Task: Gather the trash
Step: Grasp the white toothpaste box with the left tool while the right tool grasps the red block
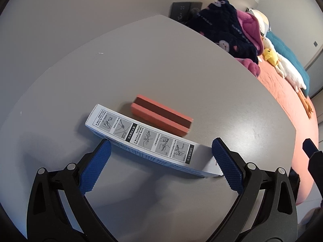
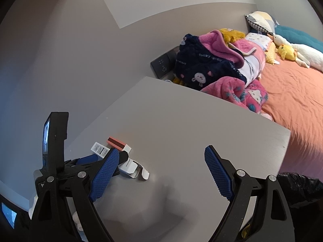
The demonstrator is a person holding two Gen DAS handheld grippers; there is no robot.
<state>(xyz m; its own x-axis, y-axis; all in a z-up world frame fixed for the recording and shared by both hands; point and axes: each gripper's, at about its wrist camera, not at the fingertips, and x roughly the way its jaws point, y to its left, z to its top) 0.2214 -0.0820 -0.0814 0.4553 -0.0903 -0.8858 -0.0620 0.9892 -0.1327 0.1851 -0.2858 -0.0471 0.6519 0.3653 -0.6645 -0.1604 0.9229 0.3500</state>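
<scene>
A long white-and-blue carton (image 1: 145,139) with printed instruction pictures lies on the grey table (image 1: 161,64), its open flap end at the right. My left gripper (image 1: 161,151) is open, its blue pads on either side of the carton, not pressing it. A salmon and brown box (image 1: 161,118) lies just behind the carton. In the right wrist view the carton (image 2: 129,166) and the salmon box (image 2: 118,142) lie at the left, with the left gripper over them. My right gripper (image 2: 161,163) is open and empty above the bare table (image 2: 181,121).
A bed with an orange sheet (image 2: 292,100) borders the table on the right, piled with pink and navy blankets (image 2: 212,66) and plush toys (image 2: 286,52). A black trash bag (image 2: 298,189) sits at the lower right. A dark wall socket panel (image 1: 185,10) is behind the table.
</scene>
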